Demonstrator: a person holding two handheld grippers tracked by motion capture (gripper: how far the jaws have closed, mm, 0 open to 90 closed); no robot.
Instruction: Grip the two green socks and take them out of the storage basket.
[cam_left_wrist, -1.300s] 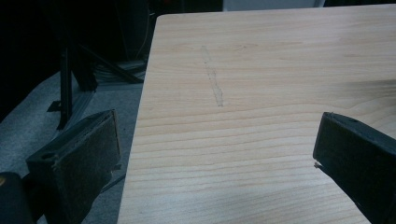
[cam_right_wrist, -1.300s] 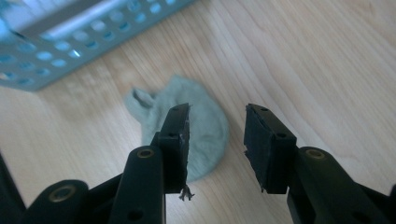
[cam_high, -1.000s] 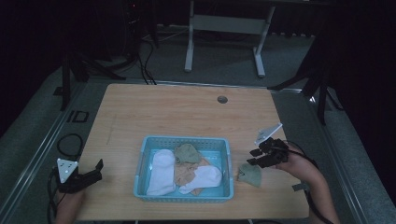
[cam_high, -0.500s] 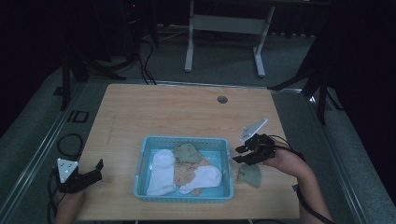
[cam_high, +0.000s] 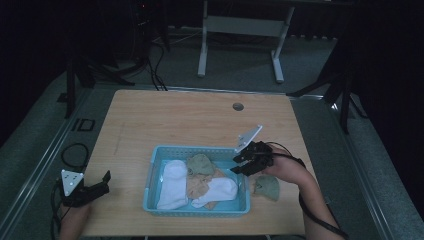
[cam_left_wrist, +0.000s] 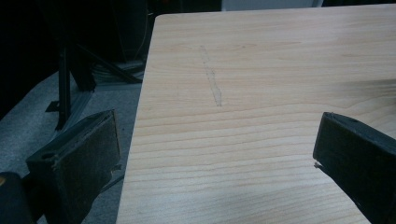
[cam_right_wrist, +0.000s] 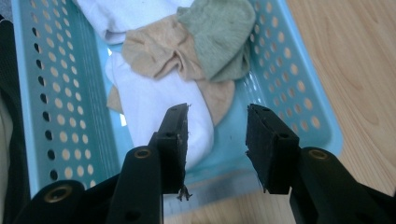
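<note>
A light blue perforated basket (cam_high: 152, 170) sits at the front middle of the wooden table (cam_high: 175, 120). It holds a white sock (cam_high: 171, 186), a green sock (cam_high: 200, 163), a tan sock (cam_high: 198, 186) and a second white sock (cam_high: 221, 189). Another green sock (cam_high: 268, 187) lies on the table just right of the basket. My right gripper (cam_high: 237, 164) hangs over the basket's right end, open and holding nothing. In the right gripper view its jaws (cam_right_wrist: 217, 114) frame the white sock (cam_right_wrist: 154, 112), with the tan sock (cam_right_wrist: 154, 51) and green sock (cam_right_wrist: 219, 32) beyond. My left gripper (cam_high: 104, 184) rests open at the table's front left.
The left gripper view has wide-apart jaws (cam_left_wrist: 215, 135) over bare wood (cam_left_wrist: 261, 56) beside the table's left edge, with grey floor and black stand legs beyond. A round cable hole (cam_high: 238, 106) sits at the table's back. A white frame (cam_high: 240, 25) stands behind the table.
My right gripper has moved left, from above the loose green sock on the table to over the basket's right end. The left gripper and the socks have stayed put.
</note>
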